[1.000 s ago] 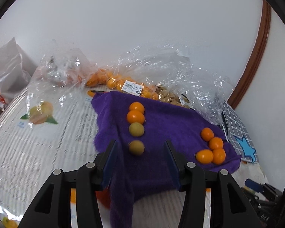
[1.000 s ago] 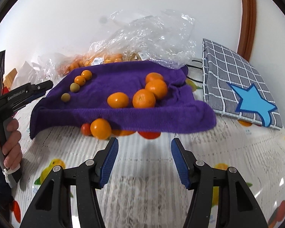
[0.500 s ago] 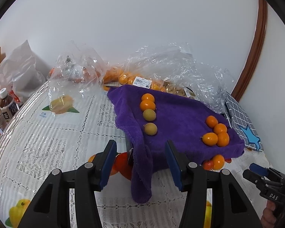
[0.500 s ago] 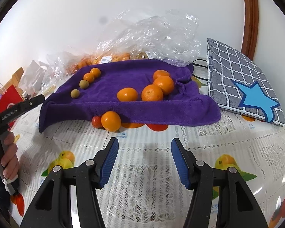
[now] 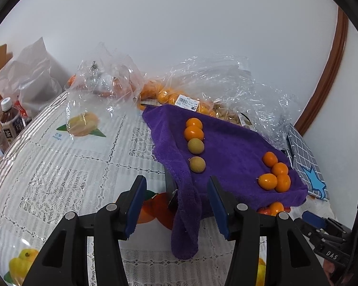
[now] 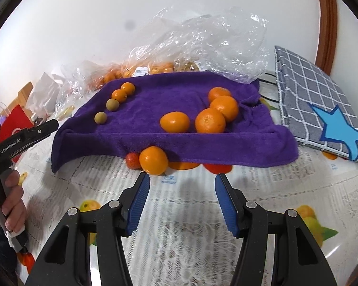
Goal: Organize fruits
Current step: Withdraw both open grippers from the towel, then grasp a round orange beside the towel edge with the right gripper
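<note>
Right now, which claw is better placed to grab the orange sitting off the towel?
Right claw: open, the loose orange lies just ahead of its tips. Left claw faces the purple towel corner.

Quick count: four oranges (image 6: 204, 110) bunched on the towel (image 6: 155, 100) straight past the right fingers (image 6: 139, 197). One more orange (image 6: 153, 160) plus one small red fruit (image 6: 132, 160) sit just ahead of those fingers. Beyond the left fingers (image 5: 136, 202) there's a row of two kumquats (image 5: 193, 128) and two greenish fruits (image 5: 196, 155). One checked cloth (image 6: 322, 100).
</note>
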A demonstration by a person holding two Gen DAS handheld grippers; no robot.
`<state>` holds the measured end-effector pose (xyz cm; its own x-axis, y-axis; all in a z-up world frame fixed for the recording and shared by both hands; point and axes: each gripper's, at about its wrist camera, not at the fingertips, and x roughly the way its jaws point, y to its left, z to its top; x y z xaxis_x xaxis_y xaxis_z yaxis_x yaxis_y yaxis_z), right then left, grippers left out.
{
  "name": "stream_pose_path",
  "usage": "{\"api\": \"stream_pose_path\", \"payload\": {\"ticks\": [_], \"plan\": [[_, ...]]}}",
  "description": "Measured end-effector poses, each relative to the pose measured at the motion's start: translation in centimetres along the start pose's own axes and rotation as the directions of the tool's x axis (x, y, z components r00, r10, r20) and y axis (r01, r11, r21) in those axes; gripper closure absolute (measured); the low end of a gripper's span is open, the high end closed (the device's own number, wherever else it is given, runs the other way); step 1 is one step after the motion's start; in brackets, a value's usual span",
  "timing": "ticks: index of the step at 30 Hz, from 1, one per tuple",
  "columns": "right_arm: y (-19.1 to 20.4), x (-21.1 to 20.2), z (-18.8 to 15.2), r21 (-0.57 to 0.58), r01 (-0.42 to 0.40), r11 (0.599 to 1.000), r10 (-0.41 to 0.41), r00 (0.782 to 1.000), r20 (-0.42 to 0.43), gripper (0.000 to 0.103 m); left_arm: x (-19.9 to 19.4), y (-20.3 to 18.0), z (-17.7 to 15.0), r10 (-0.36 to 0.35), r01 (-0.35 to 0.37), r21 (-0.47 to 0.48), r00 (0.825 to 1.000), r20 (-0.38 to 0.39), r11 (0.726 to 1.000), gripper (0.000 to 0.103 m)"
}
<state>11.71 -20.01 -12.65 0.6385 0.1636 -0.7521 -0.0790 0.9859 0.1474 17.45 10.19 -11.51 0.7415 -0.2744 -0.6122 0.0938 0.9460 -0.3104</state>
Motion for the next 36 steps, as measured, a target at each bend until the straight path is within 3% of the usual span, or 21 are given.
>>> {"api": "stream_pose_path", "payload": {"ticks": [6, 10, 13, 20, 24, 28, 36], "plan": [[1.1, 0.4, 0.5, -0.030, -0.016, 0.999, 0.016, 1.000, 0.002, 0.046, 0.1, 0.0, 0.0, 0.003, -0.003, -0.002, 1.000, -0.003, 1.000, 0.053], [1.8, 1.0, 1.1, -0.052, -0.018, 0.998, 0.018, 1.000, -0.002, 0.052, 0.1, 0.0, 0.0, 0.000, 0.000, -0.004, 1.000, -0.005, 1.000, 0.053], [1.9, 2.0, 1.4, -0.027, -0.060, 0.998, 0.059, 0.997, -0.040, 0.058, 0.3, -0.1, -0.1, -0.009, 0.009, -0.005, 1.000, -0.013, 1.000, 0.053], [2.4, 3.4, 2.0, 0.002, -0.117, 0.993, 0.117, 0.991, -0.067, 0.058, 0.3, -0.1, 0.0, -0.018, 0.018, -0.012, 1.000, -0.009, 1.000, 0.053], [2.4, 4.5, 2.1, 0.008, -0.108, 0.994, 0.108, 0.990, -0.094, 0.058, 0.3, -0.2, 0.0, -0.018, 0.018, -0.010, 1.000, -0.007, 1.000, 0.053], [2.3, 4.5, 1.9, 0.016, -0.110, 0.994, 0.111, 0.989, -0.093, 0.070, 0.2, -0.4, 0.0, -0.012, 0.012, 0.002, 1.000, -0.003, 1.000, 0.053], [1.1, 4.3, 1.9, 0.068, -0.114, 0.991, 0.120, 0.989, -0.086, 0.069, 0.4, -0.3, -0.1, -0.012, 0.012, 0.001, 1.000, -0.011, 1.000, 0.053]]}}
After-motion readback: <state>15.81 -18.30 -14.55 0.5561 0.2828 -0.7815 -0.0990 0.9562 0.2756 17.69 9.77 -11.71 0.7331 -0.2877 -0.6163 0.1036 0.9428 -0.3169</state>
